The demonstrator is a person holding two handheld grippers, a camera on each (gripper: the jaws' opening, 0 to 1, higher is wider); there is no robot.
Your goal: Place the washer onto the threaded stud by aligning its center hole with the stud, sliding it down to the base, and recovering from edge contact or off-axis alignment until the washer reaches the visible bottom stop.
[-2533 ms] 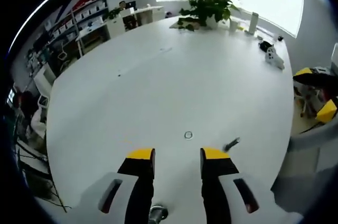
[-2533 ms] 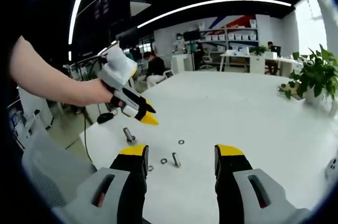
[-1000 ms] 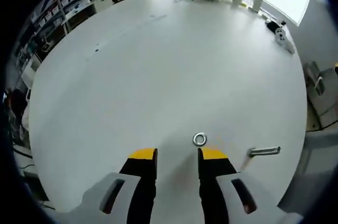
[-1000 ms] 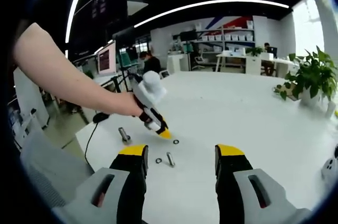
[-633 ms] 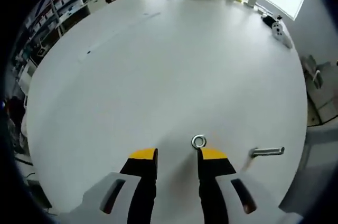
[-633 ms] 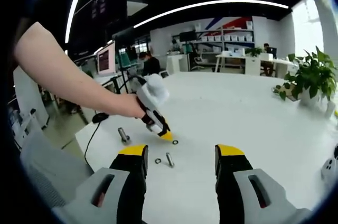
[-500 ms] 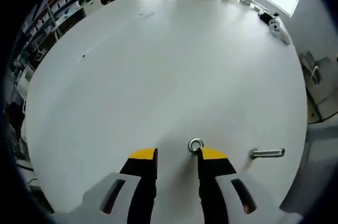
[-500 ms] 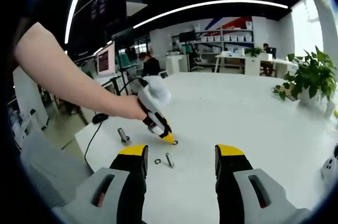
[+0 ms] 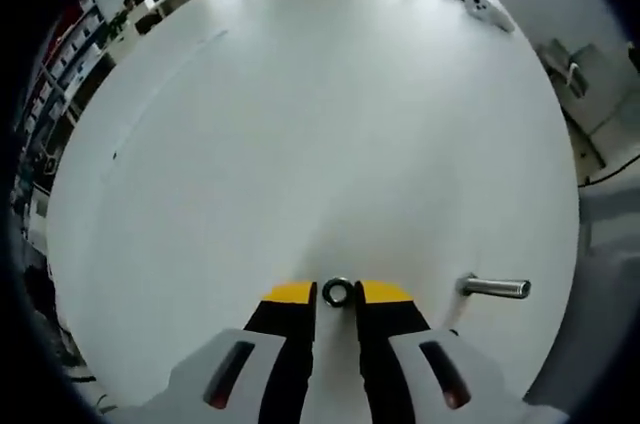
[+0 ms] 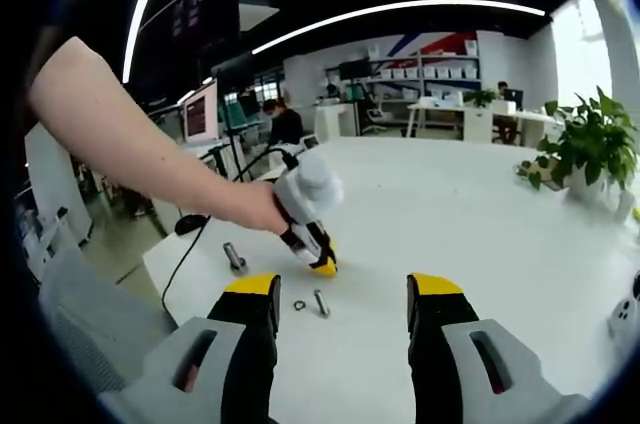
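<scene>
Across the wide white bench, the left gripper has come down low since half a second ago, and its view now looks almost straight down. Its jaws, which stood well apart then, have drawn in to a narrow gap with the washer lying between the yellow tips; whether they truly pinch it yet I cannot tell. That reads as the pick-up under way, with the carry to the stud still to come. In the right gripper view the left gripper is tipped down at the bench, a bare arm behind it. The right gripper hovers with jaws wide and empty. An upright stud stands near, a loose bolt lies beside, and a second washer rests apart.
</scene>
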